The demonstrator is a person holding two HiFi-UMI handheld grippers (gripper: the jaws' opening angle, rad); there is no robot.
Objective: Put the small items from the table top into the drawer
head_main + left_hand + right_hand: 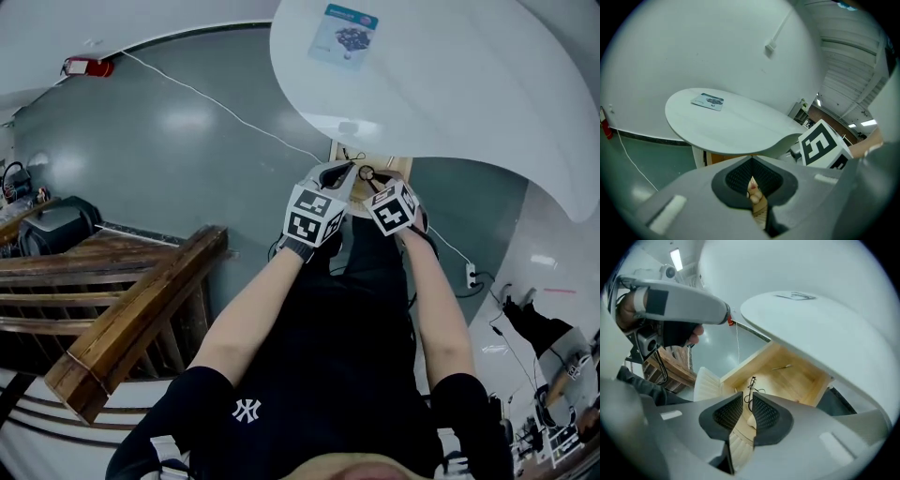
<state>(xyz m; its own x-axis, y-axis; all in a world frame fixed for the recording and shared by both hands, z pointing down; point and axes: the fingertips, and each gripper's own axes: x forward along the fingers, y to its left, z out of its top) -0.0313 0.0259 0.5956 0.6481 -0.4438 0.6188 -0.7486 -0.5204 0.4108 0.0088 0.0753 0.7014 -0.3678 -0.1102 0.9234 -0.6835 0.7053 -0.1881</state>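
Observation:
The white table top (450, 84) carries one blue and white card (345, 33) near its far side, which also shows in the left gripper view as a card (708, 101). Under the table's edge the wooden drawer (797, 380) stands pulled out. In it lie a black wiry item (751, 389) and a thin stick (781, 366). My right gripper (744, 408) hangs over the drawer's near end, jaws a narrow gap apart with nothing pressed between them. My left gripper (752, 169) is beside it, pads together at the tip. Something small and pale shows in the slit below; I cannot tell what.
A white ribbed panel (707, 383) sits at the drawer's near end. A wooden railing (141, 309) stands to the left on the grey-green floor. A white cable (225, 108) runs across the floor, and a red extinguisher (86, 67) hangs at the wall.

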